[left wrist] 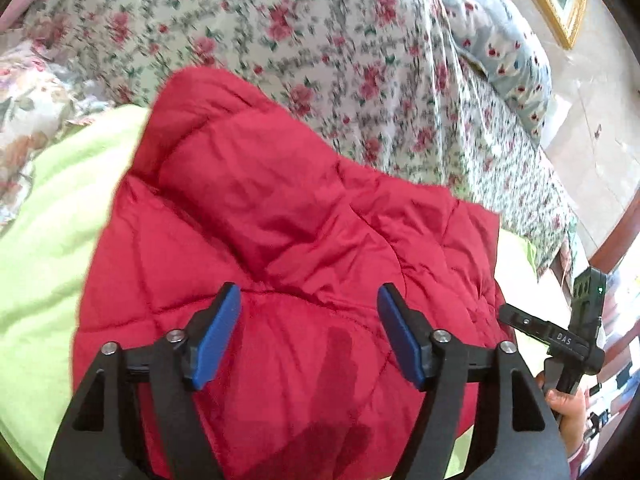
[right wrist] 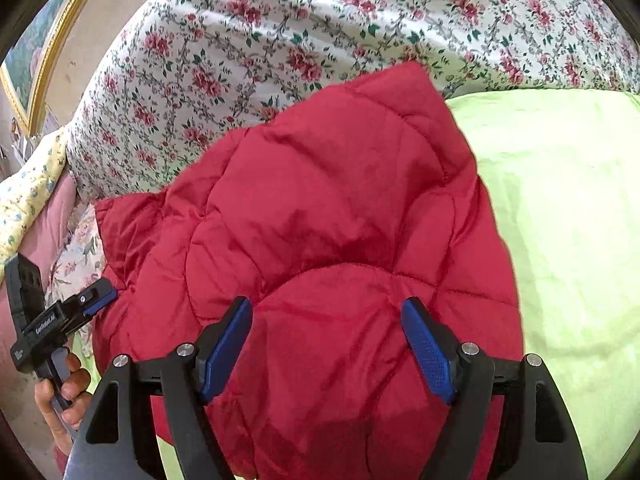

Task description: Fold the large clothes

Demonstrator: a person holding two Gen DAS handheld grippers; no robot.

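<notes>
A red quilted jacket (left wrist: 280,216) lies folded into a puffy bundle on a lime green sheet (left wrist: 52,216). My left gripper (left wrist: 309,298) hovers over the bundle's near end, open. Its blue pads (left wrist: 218,336) stand wide apart and pinch no fabric. In the right wrist view the same jacket (right wrist: 320,200) fills the middle. My right gripper (right wrist: 326,308) is open over it the same way, pads (right wrist: 428,352) clear of the cloth. A hand (right wrist: 64,396) holds the left tool at the jacket's left edge, its blue pad beside the fabric.
A white bedcover with red flowers (left wrist: 320,40) rises behind the jacket. A blue floral pillow (left wrist: 504,48) lies at the far right, near a gold-framed picture (left wrist: 556,0). The green sheet (right wrist: 560,220) spreads to the right. Pale floor (left wrist: 600,152) shows beyond the bed's edge.
</notes>
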